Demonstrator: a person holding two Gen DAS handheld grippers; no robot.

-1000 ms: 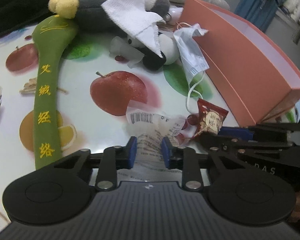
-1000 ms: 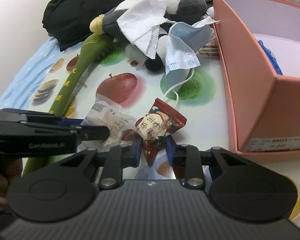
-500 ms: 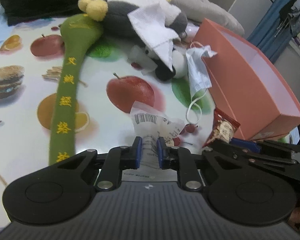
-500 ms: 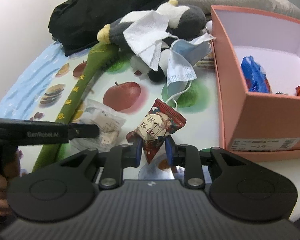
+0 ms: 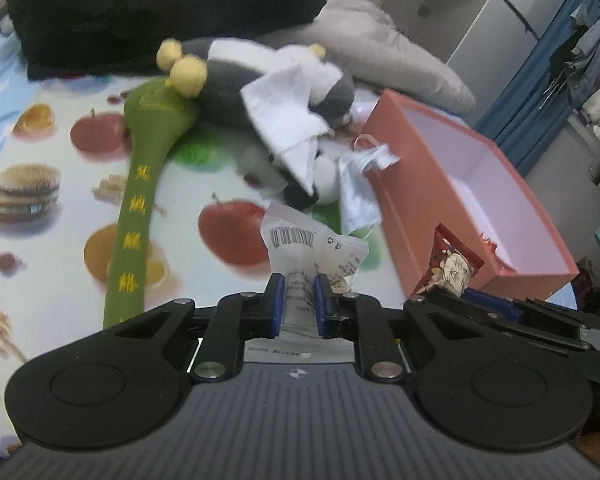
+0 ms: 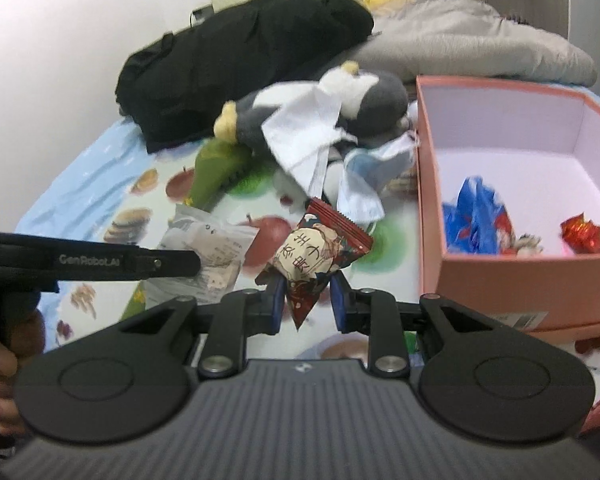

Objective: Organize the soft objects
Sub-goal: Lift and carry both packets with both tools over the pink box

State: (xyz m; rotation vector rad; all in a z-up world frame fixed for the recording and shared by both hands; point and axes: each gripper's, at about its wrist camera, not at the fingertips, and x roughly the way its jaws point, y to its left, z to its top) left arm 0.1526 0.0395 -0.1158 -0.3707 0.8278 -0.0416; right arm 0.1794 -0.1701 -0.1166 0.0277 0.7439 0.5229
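Note:
My left gripper (image 5: pixel 299 284) is shut on a white snack packet (image 5: pixel 312 246) with a barcode and holds it above the fruit-print cloth. My right gripper (image 6: pixel 307 286) is shut on a red snack packet (image 6: pixel 316 256), also lifted; the red packet shows in the left wrist view (image 5: pixel 452 268) beside the pink box (image 5: pixel 460 208). The white packet shows in the right wrist view (image 6: pixel 208 248). The pink box (image 6: pixel 512 284) is open and holds a blue wrapper (image 6: pixel 472 220) and a red candy (image 6: pixel 584 232).
A grey and white plush toy (image 5: pixel 268 84) with a white tissue (image 5: pixel 288 128) on it lies behind. A green padded stick (image 5: pixel 140 192) lies left. A blue face mask (image 6: pixel 368 176) lies by the box. Black clothing (image 6: pixel 236 64) and a grey pillow (image 6: pixel 480 48) are at the back.
Both grippers have risen with their packets, lifting them off the cloth. The box's inside has come into view on the right.

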